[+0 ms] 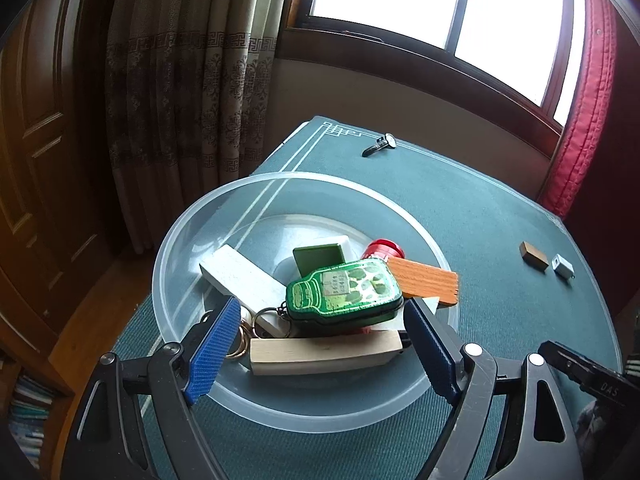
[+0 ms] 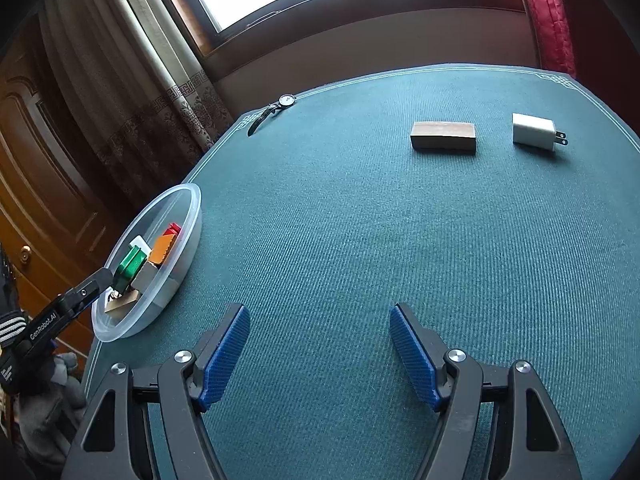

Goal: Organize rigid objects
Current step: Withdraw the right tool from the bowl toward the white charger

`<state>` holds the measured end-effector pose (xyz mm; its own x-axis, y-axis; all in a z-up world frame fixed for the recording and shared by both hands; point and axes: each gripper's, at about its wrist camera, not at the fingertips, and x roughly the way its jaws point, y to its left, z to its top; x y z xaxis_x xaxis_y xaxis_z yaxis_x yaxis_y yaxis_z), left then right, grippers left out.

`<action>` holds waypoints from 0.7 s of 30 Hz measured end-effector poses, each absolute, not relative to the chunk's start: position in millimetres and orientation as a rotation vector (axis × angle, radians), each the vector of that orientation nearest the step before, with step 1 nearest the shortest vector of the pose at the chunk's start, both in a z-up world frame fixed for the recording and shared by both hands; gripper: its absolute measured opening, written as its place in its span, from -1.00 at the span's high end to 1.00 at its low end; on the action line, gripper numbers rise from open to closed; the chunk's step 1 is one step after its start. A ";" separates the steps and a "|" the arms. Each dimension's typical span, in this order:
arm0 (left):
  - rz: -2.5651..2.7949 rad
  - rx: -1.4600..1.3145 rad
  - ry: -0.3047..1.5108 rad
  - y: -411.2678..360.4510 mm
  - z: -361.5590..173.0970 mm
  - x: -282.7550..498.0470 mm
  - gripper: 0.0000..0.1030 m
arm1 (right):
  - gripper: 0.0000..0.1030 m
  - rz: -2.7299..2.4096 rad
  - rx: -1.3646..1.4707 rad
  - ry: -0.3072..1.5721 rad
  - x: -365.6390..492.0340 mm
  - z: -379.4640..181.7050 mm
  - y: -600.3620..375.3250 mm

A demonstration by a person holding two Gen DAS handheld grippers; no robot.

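Fingers point(image 1: 218, 344) of the left gripper point(image 1: 320, 320) are spread wide around a green tin point(image 1: 344, 294) in the clear bowl point(image 1: 192, 240); the right gripper point(image 2: 318, 350) is held open and empty above the tabletop point(image 2: 360, 220).

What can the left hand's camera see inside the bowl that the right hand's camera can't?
Only the left wrist view shows the key rings beside the green bottle-shaped tin and the long pale wood block. Only the right wrist view shows the charger's prongs and the open right gripper. Both show the bowl, watch, brown block and the open left gripper.
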<state>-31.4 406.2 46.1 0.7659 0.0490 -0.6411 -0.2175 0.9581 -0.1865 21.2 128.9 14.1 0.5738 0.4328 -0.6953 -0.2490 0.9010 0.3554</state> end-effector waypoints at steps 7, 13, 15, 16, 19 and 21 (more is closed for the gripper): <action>0.200 -0.208 0.724 408.7 32.9 -14.8 -0.65 | -0.48 0.412 0.241 0.857 14.0 19.1 118.6; 0.252 -0.245 0.705 424.7 37.2 -9.4 -0.65 | -0.48 0.379 0.260 0.862 15.8 19.4 107.1; 0.248 -0.251 0.699 424.1 39.2 -9.8 -0.65 | -0.48 0.360 0.267 0.870 17.5 17.6 102.5; 0.242 -0.255 0.699 422.8 39.8 -9.6 -0.65 | -0.48 0.351 0.270 0.874 18.6 16.9 100.2; 0.214 -0.272 0.702 416.9 40.8 -10.8 -0.65 | -0.48 0.329 0.270 0.873 21.5 17.4 93.9; 0.198 -0.279 0.701 412.4 42.1 -10.9 -0.65 | -0.48 0.309 0.262 0.868 23.7 18.1 88.1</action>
<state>-10.9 412.4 42.1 0.7479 0.0859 -0.6582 -0.2716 0.9444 -0.1853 23.7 88.1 18.1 0.6069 0.3691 -0.7039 -0.1585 0.9240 0.3479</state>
